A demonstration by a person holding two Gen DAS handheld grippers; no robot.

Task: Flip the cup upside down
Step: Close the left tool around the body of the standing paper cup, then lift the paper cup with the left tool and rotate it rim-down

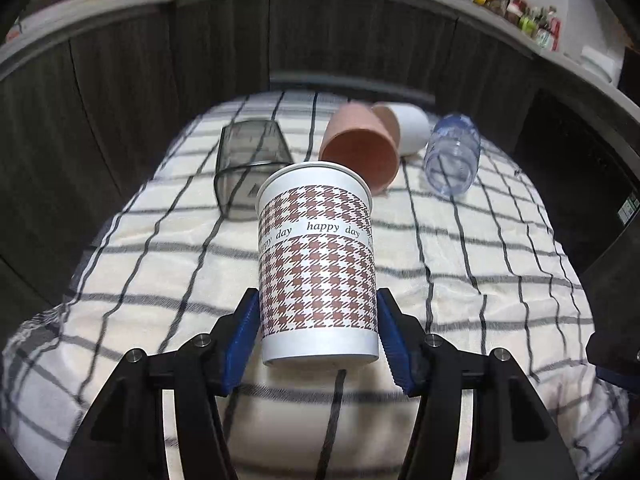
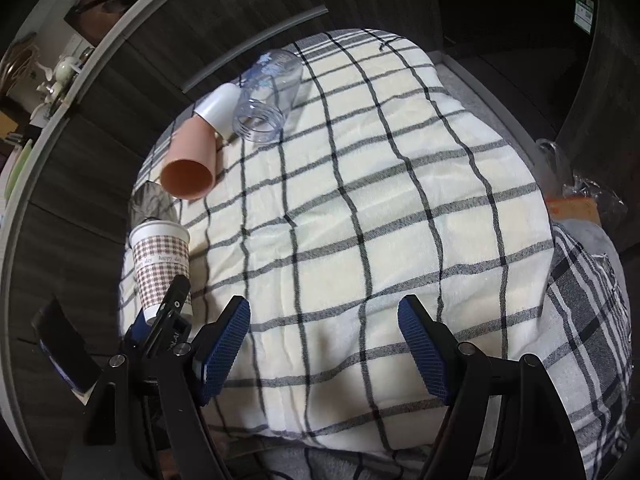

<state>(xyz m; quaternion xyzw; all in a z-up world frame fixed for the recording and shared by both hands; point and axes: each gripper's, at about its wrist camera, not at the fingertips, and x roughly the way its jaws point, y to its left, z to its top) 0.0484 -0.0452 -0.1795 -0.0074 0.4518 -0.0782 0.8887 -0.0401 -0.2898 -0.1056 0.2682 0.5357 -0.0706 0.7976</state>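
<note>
A paper cup (image 1: 316, 264) with a brown houndstooth pattern and the words "happy day" stands upright on the checked cloth (image 1: 480, 280). My left gripper (image 1: 318, 336) is shut on the cup near its base, blue pads pressing both sides. The cup also shows at the left of the right wrist view (image 2: 162, 264), with the left gripper on it. My right gripper (image 2: 324, 344) is open and empty above the cloth (image 2: 380, 220).
Behind the paper cup lie a dark clear square cup (image 1: 250, 160), a pink cup (image 1: 362, 148), a white cup (image 1: 412, 130) and a clear plastic jar (image 1: 454, 156), all on their sides. Dark wood panels surround the table. A plastic bag (image 2: 592, 188) lies at the right.
</note>
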